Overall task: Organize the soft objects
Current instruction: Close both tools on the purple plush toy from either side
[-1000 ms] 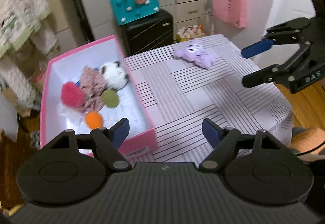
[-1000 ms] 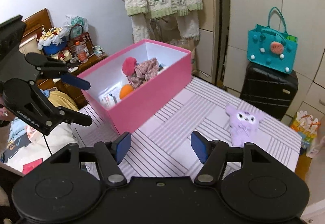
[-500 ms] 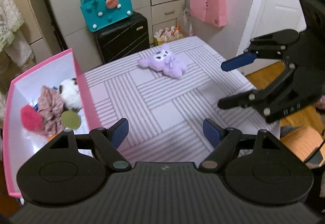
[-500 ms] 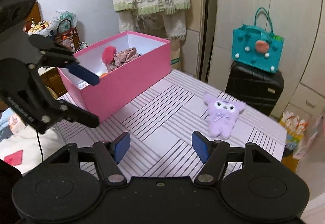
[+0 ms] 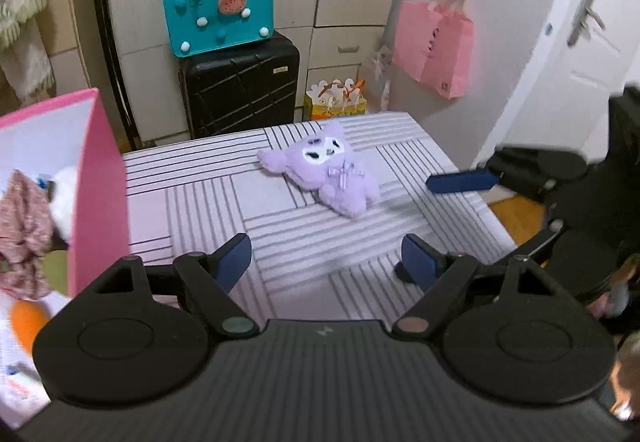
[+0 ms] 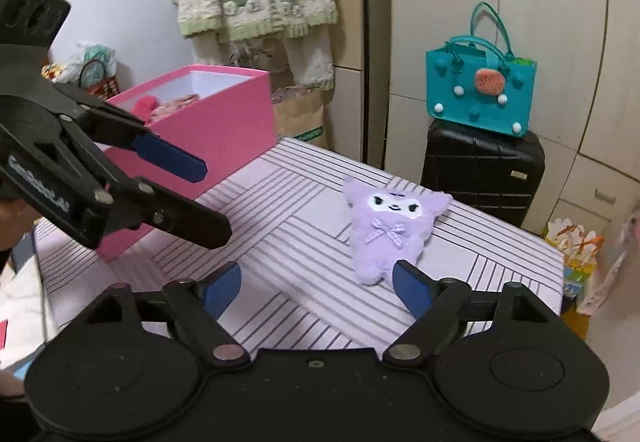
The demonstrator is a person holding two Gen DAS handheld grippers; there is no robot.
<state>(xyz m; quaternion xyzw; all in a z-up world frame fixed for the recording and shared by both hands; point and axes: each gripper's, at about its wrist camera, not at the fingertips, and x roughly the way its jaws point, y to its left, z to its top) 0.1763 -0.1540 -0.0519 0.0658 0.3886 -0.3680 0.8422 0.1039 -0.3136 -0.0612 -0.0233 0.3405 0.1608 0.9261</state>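
Pink box (image 6: 200, 137) already holds several soft items. Purple plush (image 6: 390, 228) lies flat on the striped table (image 6: 280, 266), well apart from the box. Right gripper (image 6: 316, 286), nearest the plush, and left gripper (image 5: 326, 262) both empty, jaws opening. Advise straddling the torso before closing.

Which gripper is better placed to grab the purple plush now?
Right. The right gripper, jaws opening and empty, sits just short of the purple plush; the left gripper is farther back.
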